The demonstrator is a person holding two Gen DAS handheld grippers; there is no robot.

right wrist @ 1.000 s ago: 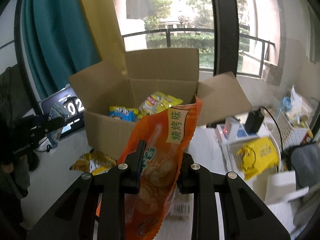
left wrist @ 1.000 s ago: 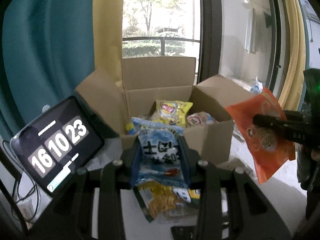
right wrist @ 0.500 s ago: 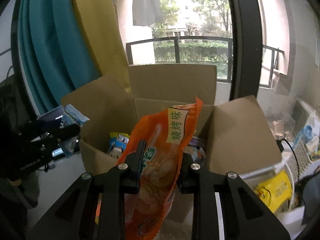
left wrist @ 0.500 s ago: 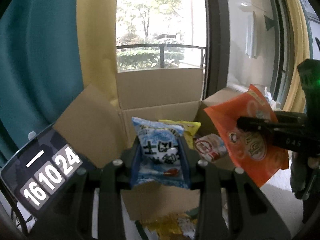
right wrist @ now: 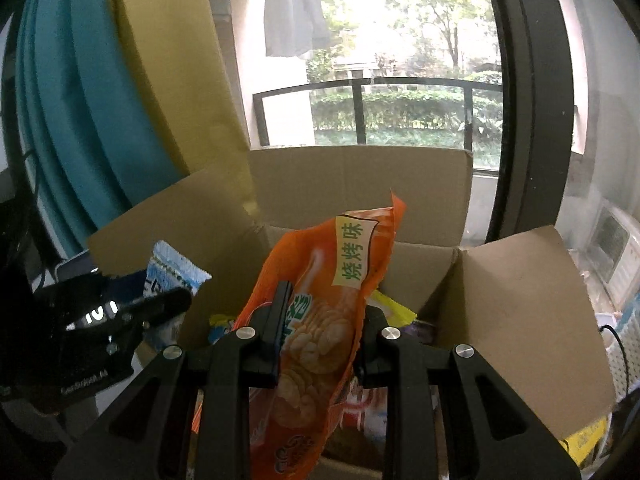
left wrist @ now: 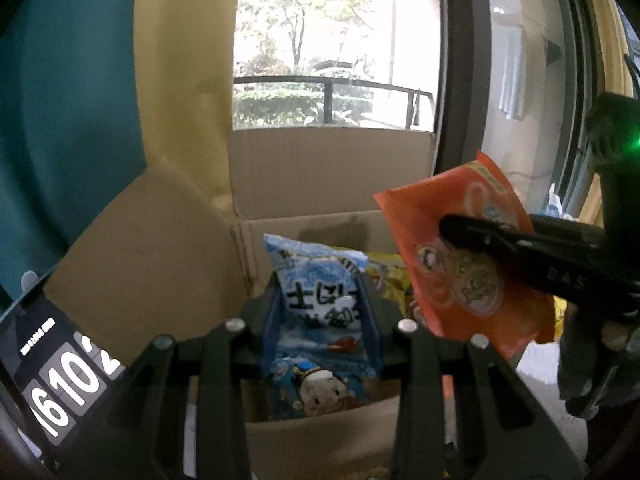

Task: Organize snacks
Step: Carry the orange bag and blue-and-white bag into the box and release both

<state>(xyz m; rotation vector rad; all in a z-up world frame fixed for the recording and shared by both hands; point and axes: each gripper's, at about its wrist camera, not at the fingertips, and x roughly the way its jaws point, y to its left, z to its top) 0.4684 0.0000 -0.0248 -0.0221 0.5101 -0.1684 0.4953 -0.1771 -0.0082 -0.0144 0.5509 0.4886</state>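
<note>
Orange packet (right wrist: 320,332) clamped in my right tool (right wrist: 320,344), blue packet (left wrist: 320,316) clamped in left tool (left wrist: 322,320), both over cardboard box (right wrist: 360,184). Lower inside walls, then release onto snacks, clear of flaps.

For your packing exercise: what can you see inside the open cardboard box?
Inside the cardboard box, a yellow snack bag and a purple-edged packet show. The orange snack bag and blue snack bag, each clamped in a hand-held gripper, cover most of the interior and the box floor.
</note>
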